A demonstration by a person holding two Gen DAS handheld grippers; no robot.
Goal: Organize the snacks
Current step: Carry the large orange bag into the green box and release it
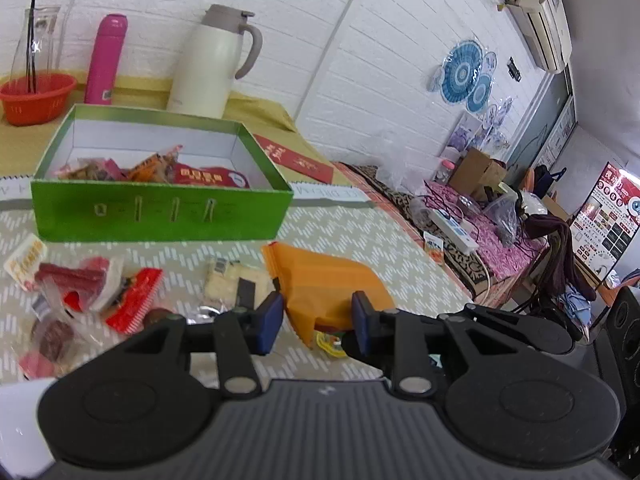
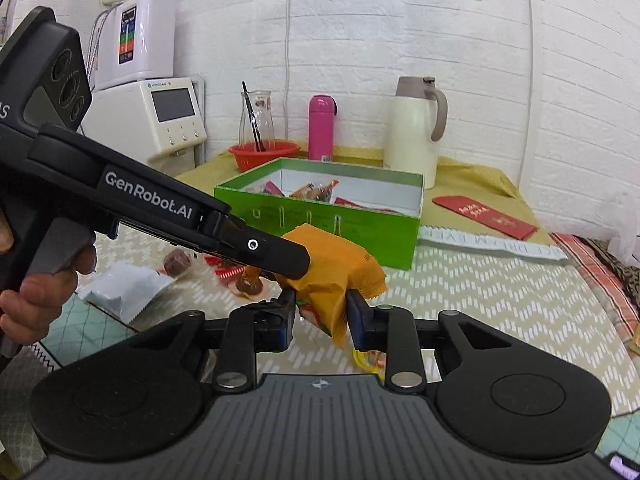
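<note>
An orange snack packet hangs above the patterned tablecloth, gripped from two sides. My left gripper is shut on it, its blue pads pressing either side. In the right wrist view that left gripper reaches in from the left, a hand on its handle. My right gripper is shut on the packet's lower end. Behind stands the open green box with several wrapped snacks inside. Loose snacks lie on the cloth to the left.
A cream thermos jug, a pink bottle and a red basket stand behind the box. A red envelope lies to its right. A white packet rests near the table's left. A cluttered bed lies beyond the right edge.
</note>
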